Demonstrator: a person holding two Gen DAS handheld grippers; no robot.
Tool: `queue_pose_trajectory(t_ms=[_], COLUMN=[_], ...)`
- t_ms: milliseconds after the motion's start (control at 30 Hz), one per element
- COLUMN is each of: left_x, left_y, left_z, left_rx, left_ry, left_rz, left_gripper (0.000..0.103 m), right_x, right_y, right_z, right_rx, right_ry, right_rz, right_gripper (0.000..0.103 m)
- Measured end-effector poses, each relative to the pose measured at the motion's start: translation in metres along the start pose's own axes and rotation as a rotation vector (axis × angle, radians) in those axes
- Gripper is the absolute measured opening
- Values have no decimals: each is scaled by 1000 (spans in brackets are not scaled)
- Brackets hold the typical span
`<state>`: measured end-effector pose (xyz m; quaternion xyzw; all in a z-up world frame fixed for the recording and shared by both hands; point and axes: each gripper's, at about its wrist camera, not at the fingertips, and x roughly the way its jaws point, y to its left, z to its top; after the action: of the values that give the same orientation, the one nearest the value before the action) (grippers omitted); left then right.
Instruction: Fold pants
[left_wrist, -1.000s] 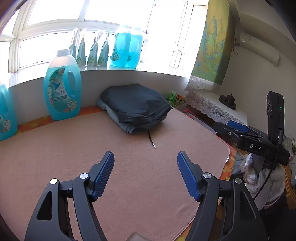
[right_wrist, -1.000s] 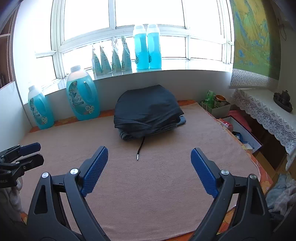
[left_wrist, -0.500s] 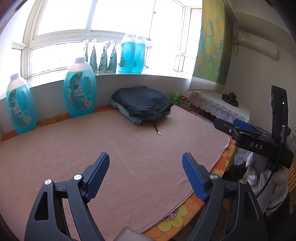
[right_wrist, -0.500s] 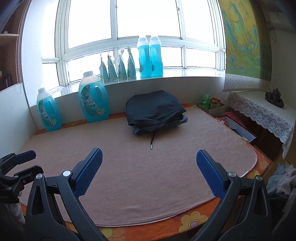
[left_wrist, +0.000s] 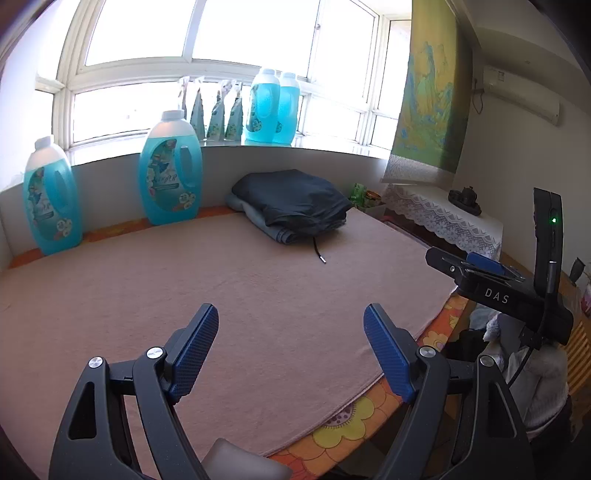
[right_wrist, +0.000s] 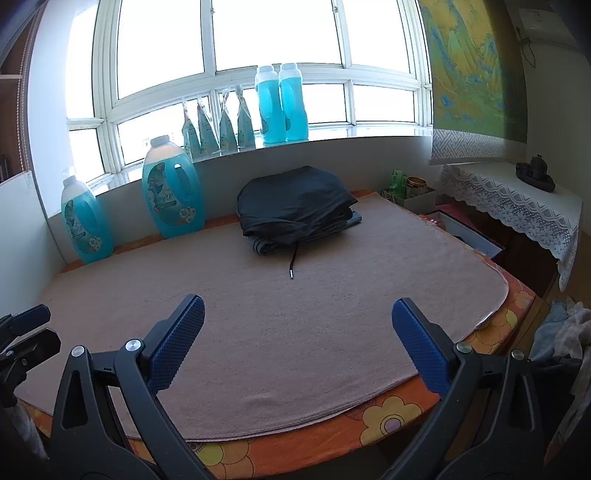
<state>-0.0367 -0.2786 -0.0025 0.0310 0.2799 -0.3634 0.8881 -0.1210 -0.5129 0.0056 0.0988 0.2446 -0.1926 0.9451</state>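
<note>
Hovering left gripper (left_wrist: 291, 334), fingers (left_wrist: 195, 347) spread wide

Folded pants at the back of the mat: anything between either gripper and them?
Nothing visible. Only bare pink mat lies between the open left gripper, the open right gripper and the folded pants; a drawstring trails from the pile's front edge.

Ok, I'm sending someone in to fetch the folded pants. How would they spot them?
Look under the big window, at the far edge of the pinkish mat. The folded pants top a small stack there, right of two blue detergent jugs; they are the only dark cloth, with a black drawstring trailing out.
</note>
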Motion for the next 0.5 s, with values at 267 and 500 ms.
queue_pose_trajectory(t_ms=[267,500], left_x=[-2,-4], left_y=[-1,1], left_z=[-1,-3], left_rx=[0,-6], left_ry=[-5,-11], left_rz=[19,29], left_gripper=[81,81], right_x=[0,0], right_y=[7,12], right_z=[3,4], right_rx=[-12,-23], right_ry=[-16,-18], right_rz=[1,7], right_gripper=[103,103])
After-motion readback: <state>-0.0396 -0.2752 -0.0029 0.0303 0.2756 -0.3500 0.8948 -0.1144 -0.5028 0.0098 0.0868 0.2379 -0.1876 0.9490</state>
